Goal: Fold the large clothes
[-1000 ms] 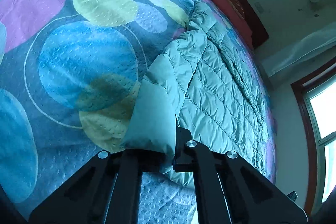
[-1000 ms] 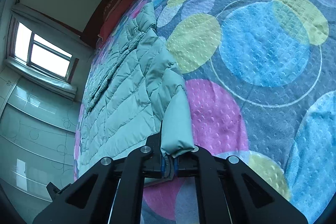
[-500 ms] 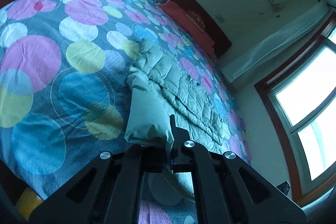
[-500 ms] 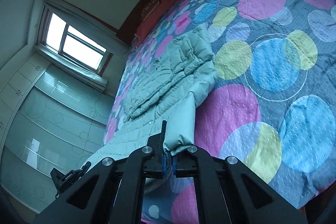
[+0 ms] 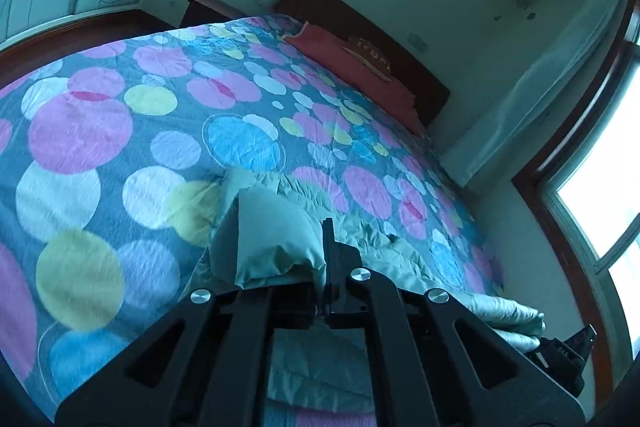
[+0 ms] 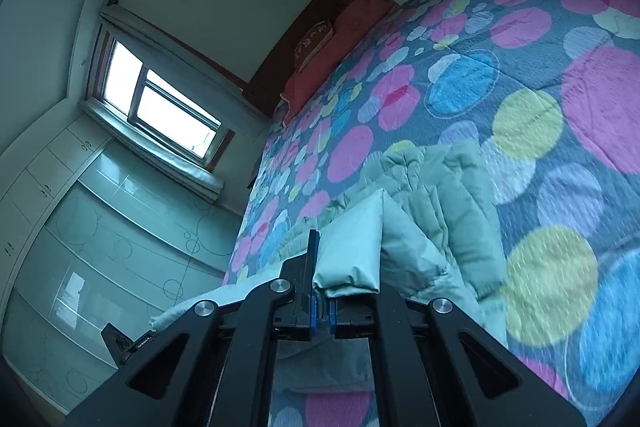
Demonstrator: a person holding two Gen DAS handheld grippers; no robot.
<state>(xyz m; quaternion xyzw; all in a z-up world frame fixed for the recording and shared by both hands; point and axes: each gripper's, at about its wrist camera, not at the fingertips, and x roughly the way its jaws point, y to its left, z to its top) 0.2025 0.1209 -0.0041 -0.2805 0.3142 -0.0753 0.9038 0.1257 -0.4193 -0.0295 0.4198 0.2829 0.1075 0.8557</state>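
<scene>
Left wrist: jacket on bedspread

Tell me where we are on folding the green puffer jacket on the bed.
Done: both grippers are clamped on the jacket's near edge, the left gripper and the right gripper each pinching the puffer jacket. In hand: that edge is raised off the spotted bedspread, the far part resting on it. Left: carrying the edge over, laying it down, and any later folds. No finished fold shows.
</scene>
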